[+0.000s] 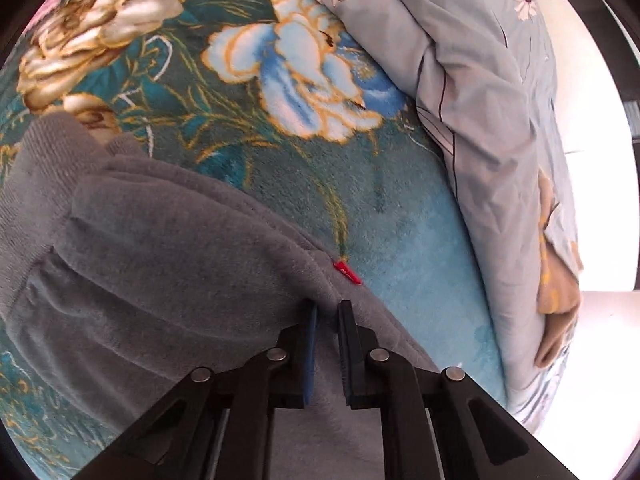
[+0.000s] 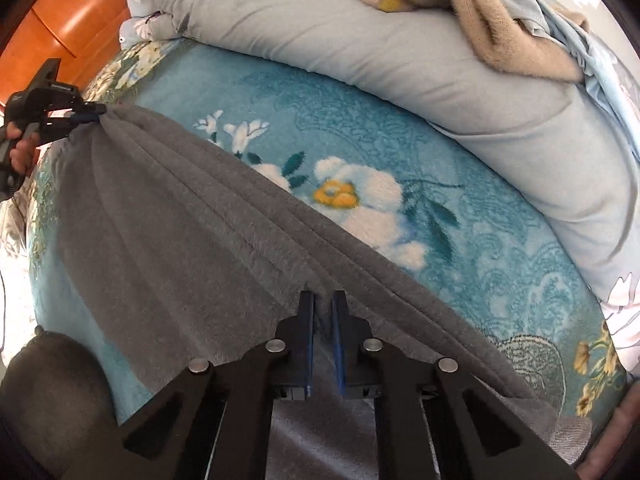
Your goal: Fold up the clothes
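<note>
The grey garment [image 1: 160, 280] runs off the lower edge in both views — its full shape stays unseen. The red tag [image 1: 347, 272] bears lettering too small to read.

Bare floral blanket [image 2: 460, 264] lies open beyond the grey garment [image 2: 180, 240]; the heaped duvet [image 2: 400, 60] blocks farther reach.

A teal floral blanket [image 2: 500, 248] is covering the bed ahead of the tool; a pale blue-grey duvet [image 2: 360, 40] is lying bunched beyond it; orange wooden furniture [image 2: 60, 16] is standing at far left; bright daylight is washing the right edge.
</note>
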The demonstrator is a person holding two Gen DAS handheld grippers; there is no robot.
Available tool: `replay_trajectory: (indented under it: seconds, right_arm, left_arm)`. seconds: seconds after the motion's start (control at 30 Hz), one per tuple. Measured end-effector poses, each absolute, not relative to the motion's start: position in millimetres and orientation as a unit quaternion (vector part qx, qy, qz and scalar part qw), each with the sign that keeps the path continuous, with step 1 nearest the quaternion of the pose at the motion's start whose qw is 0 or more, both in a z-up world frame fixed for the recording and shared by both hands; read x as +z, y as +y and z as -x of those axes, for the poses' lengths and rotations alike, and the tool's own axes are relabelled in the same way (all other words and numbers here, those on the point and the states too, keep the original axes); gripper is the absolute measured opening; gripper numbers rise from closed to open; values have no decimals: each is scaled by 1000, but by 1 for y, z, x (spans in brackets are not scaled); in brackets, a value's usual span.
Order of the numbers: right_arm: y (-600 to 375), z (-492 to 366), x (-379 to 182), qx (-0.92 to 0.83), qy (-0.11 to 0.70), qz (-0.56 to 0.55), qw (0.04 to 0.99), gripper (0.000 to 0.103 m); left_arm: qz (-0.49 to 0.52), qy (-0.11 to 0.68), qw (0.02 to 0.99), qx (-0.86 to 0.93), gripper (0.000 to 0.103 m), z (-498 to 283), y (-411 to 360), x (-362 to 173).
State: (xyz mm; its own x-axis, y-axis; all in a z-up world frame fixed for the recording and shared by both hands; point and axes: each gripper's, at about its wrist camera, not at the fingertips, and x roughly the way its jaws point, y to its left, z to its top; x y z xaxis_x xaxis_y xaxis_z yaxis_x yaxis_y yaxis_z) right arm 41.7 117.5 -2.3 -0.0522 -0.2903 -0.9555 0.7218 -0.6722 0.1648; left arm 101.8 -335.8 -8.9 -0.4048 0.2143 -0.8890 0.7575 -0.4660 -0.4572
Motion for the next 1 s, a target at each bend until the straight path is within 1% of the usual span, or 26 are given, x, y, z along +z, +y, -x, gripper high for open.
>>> replay_trajectory:
  seconds: [0.07, 0.13, 0.2, 0.3, 0.33, 0.43, 0.5, 0.57, 0.63, 0.7, 0.77, 0.87, 1.0]
  right_arm:
    - [122, -37, 5, -711, 165, -579, 363, 5]
    - [133, -24, 20, -732, 123, -567, 357, 5]
    - [140, -8, 21, -735, 88, -573, 352, 5]
    - [127, 1, 0, -723, 107, -595, 335, 5]
    - [125, 1, -5, -720, 109, -599, 332, 5]
    - [127, 1, -7, -728, 102, -599, 318, 6]
    - [133, -1, -2, -739, 89, -592, 309, 15]
    - [142, -5, 7, -752, 79, -583, 296, 25]
    - [166, -14, 29, -782, 53, -561, 266, 30]
    - [193, -26, 53, -810, 16, -537, 235, 34]
    - [229, -51, 64, -831, -33, -526, 178, 38]
    - [277, -90, 65, -841, -88, -524, 99, 38]
    - [330, -127, 48, -828, -155, -539, 12, 42]
  left_arm:
    - [-500, 486, 198, -689, 7, -103, -337, -8]
    - [-482, 490, 195, -699, 7, -104, -339, 0]
    - [-478, 494, 197, -699, 7, -102, -342, 0]
    - [-485, 502, 199, -688, 8, -95, -344, -14]
    - [-485, 501, 199, -689, 11, -95, -345, -16]
    - [-483, 500, 196, -691, 11, -94, -346, -20]
    - [-483, 500, 189, -694, 12, -95, -346, -19]
    - [-484, 493, 180, -700, 19, -96, -344, -13]
    - [-490, 476, 170, -710, 40, -97, -338, -2]
    - [-490, 448, 167, -729, 51, -102, -325, 14]
    - [-493, 421, 165, -743, 53, -107, -308, 26]
    - [-504, 380, 145, -762, 55, -114, -270, 38]
    - [-556, 339, 70, -756, 55, -110, -198, 28]
